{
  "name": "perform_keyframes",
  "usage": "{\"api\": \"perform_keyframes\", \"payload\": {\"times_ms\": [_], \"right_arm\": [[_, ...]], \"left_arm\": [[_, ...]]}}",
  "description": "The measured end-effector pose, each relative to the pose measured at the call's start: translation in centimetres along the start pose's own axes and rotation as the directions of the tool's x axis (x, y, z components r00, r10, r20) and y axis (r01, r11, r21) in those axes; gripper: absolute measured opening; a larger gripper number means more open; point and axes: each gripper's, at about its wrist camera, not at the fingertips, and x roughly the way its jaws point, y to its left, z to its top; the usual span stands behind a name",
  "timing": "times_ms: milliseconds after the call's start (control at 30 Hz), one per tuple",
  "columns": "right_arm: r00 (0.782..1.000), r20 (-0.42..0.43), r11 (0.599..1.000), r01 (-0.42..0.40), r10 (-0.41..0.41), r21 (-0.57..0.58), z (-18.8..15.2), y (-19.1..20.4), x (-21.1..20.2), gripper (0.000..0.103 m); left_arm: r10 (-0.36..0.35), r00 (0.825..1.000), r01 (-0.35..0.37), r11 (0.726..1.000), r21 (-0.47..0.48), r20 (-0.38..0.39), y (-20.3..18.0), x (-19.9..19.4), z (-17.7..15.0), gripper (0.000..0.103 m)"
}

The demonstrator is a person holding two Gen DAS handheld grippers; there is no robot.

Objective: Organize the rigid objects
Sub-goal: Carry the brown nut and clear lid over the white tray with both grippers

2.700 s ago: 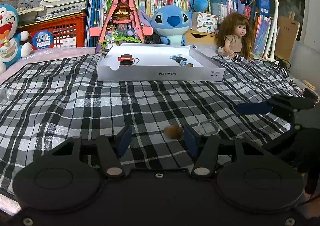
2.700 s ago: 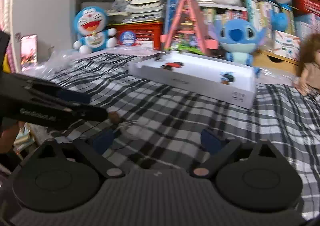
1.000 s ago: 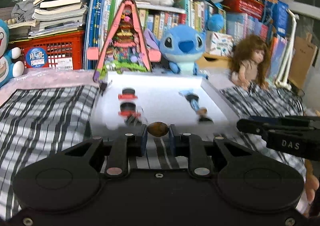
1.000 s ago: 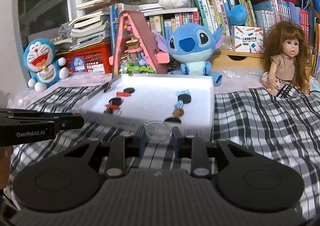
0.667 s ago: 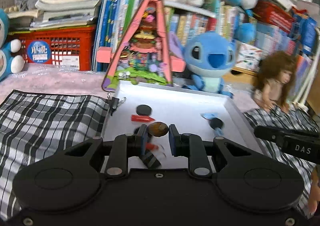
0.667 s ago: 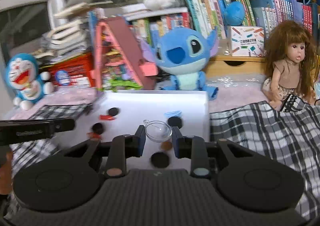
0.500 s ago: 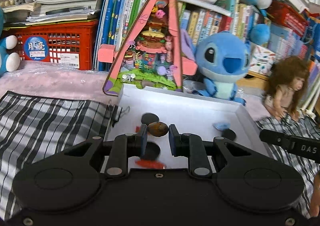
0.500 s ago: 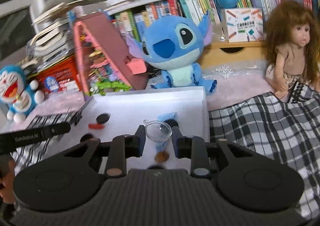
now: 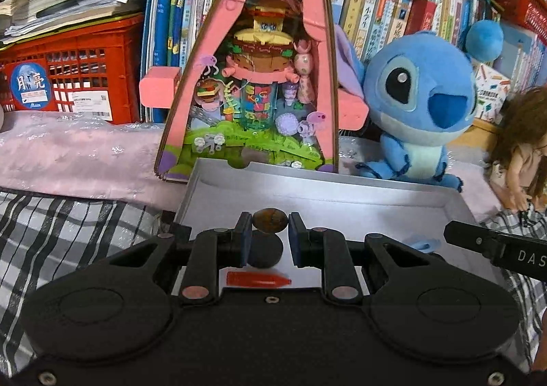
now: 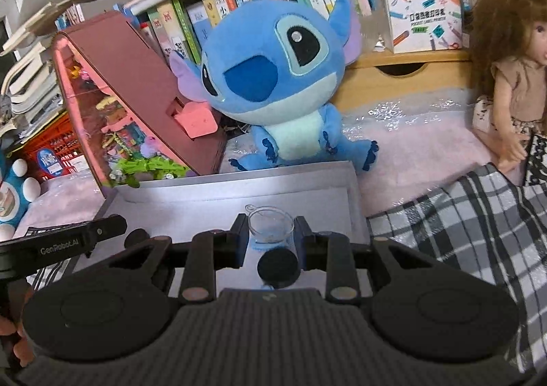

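White tray (image 9: 342, 194) holds several pieces; left claw (image 9: 270, 234) clamps a stone (image 9: 270, 220), right claw (image 10: 271, 237) a cup (image 10: 271, 223), both unreleased.

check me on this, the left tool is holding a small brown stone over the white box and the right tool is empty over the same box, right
Not quite. The right tool is not empty: the right wrist view shows it closed on a small clear plastic cup. The rest holds: the left tool grips a small brown stone, and both are over the white box.
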Motion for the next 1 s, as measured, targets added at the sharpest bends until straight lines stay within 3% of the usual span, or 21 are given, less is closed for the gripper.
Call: {"api": "perform_keyframes", "payload": {"times_ms": [467, 1000], "right_arm": [[0.999, 0.014, 0.999, 0.038, -0.037, -0.029, -0.5, 0.7, 3.2, 0.034], [0.998, -0.003, 0.998, 0.055, -0.055, -0.02, -0.8, 0.6, 4.2, 0.034]], "left_arm": [[0.014, 1.0, -0.014, 1.0, 0.023, 0.001, 0.0, 2.1, 0.0, 0.021], [0.03, 1.0, -0.03, 0.998, 0.062, 0.009, -0.8, 2.4, -0.3, 0.022]]}}
